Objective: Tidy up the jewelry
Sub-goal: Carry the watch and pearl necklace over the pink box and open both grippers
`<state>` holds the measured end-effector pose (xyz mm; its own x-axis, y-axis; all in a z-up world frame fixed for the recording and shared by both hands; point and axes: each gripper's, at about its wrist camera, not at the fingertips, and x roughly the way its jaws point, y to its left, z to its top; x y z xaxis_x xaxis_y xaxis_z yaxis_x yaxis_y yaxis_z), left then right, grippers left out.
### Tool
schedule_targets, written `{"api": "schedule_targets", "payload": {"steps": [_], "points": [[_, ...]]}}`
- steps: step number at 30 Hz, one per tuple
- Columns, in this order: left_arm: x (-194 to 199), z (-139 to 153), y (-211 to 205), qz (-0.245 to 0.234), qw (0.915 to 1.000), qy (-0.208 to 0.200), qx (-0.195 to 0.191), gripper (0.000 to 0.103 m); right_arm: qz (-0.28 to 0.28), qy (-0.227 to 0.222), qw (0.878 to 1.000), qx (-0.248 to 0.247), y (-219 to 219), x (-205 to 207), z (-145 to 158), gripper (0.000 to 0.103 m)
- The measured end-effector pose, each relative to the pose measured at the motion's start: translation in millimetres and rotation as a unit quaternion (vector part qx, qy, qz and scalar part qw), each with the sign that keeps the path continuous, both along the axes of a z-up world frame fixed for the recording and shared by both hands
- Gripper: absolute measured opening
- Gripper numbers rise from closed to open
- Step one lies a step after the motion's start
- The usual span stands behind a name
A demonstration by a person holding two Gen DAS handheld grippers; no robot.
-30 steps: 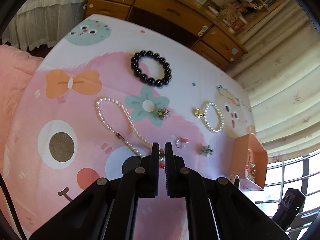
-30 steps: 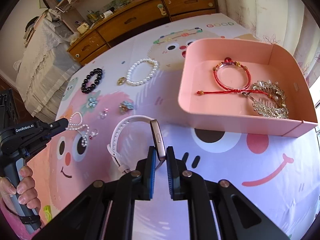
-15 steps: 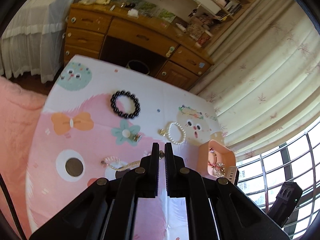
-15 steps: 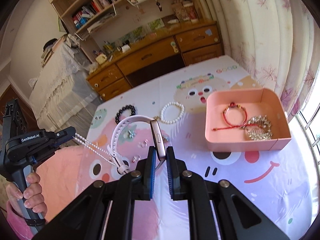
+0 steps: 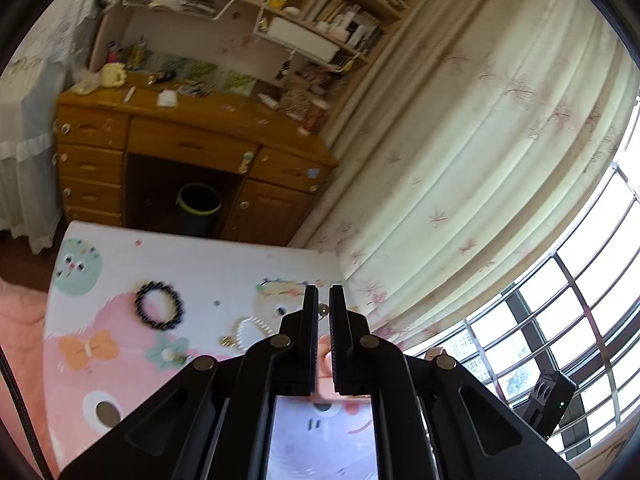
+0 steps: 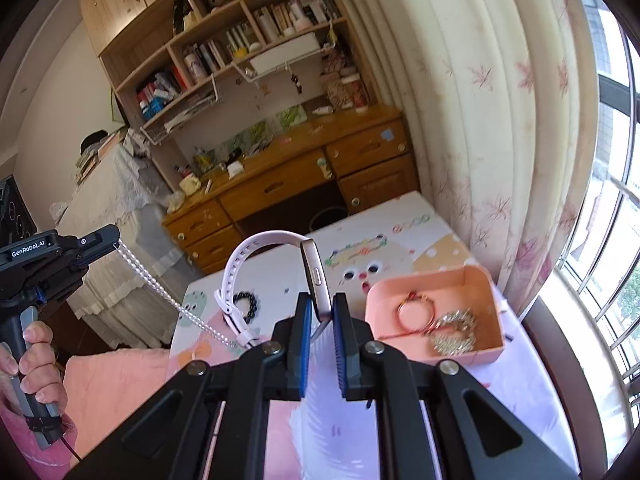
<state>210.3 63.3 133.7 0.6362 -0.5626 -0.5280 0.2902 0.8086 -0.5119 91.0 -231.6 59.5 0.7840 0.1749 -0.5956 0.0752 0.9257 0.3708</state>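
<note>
right gripper [image 6: 319, 312]: jaws closed on white-strapped smartwatch [image 6: 316, 276], held above bed | left gripper [image 6: 114, 236]: jaws pinched on pearl bead necklace [image 6: 160, 284], left | pink rectangular tray [image 6: 490, 292]: right, red cord bracelet [image 6: 416, 312] inside

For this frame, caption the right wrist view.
Right claw holds a white smartwatch above the bed, pink tray beyond.

We saw the open pink plastic tray [image 6: 476, 280] lying right of the black bead bracelet [image 6: 245, 305] on the cartoon-printed mat [image 6: 404, 236].
</note>
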Motion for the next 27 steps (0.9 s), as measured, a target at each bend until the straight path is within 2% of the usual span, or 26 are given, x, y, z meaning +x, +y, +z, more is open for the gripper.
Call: {"api": "schedule_targets", "payload": {"steps": [7,12,17,27], "points": [[8,33,-60,-0.024,0.9993,-0.023,-0.016,0.003,-0.01,-0.014,1.0,-0.012,-35,8,20,0.01],[11,38,-98,-0.023,0.9991,-0.024,-0.026,0.003,-0.002,-0.01,1.0,-0.017,-63,17,22,0.01],[16,20,-139,-0.024,0.9994,0.003,-0.023,0.003,0.013,0.016,0.999,-0.024,-92,29,10,0.01],[20,-49,-194,-0.009,0.9975,0.07,-0.003,0.003,0.072,0.07,0.995,-0.005,-127,55,-38,0.01]]}}
